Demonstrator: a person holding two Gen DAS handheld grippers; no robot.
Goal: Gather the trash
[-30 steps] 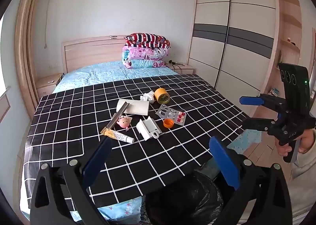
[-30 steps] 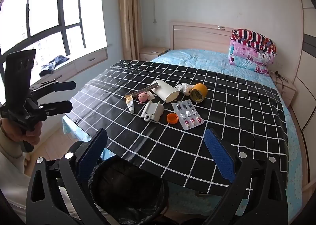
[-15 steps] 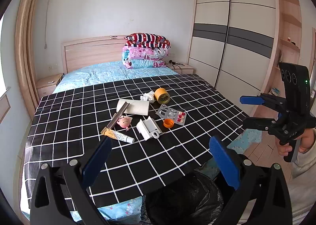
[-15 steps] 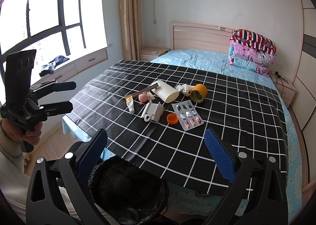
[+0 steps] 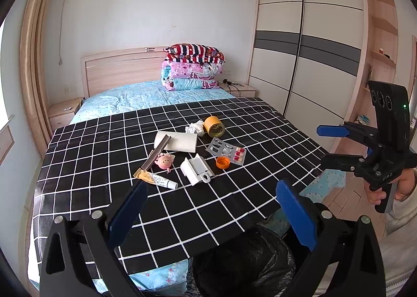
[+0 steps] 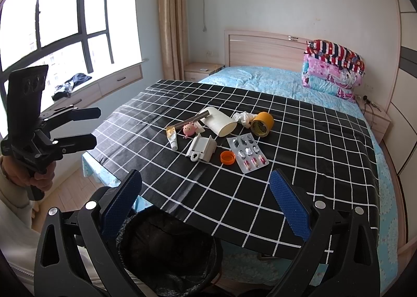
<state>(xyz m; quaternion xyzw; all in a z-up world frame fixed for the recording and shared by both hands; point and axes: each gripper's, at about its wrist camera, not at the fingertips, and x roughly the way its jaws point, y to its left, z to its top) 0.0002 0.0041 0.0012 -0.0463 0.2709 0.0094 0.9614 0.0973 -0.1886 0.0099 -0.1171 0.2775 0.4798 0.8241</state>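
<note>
Left wrist view: the left claw [image 5: 211, 208] is released, its blue pads spread wide and empty, held level above the near edge of the bed. Directly beneath it sits the trash bin [image 5: 245, 260], lined with a black bag. The trash lies in one cluster on the black checked cloth [image 5: 104, 166], well beyond the claw. Landmark: the orange cap [image 5: 222, 162]. Just right of the cap lies the pill blister [image 5: 226, 150]; just left, the white plastic holder [image 5: 196, 169]; farther left, the pink pig toy [image 5: 164, 161] and the ointment tube [image 5: 155, 179]. Behind the cap lie the paper cup [image 5: 177, 141] on its side, the crumpled tissue [image 5: 195, 127] and the yellow tape roll [image 5: 214, 127]. At the right edge, a hand [image 5: 401, 187] grips the handle of the right claw [image 5: 324, 144], which points left, jaws parted.

Right wrist view: the right claw [image 6: 206, 201] is released and empty, poised over the bin and aimed at the cluster. The cap lies between the holder and the blister. At far left, a hand [image 6: 39, 177] in a pale sleeve holds the left claw [image 6: 93, 127] level, jaws parted, away from the bed's edge.
</note>
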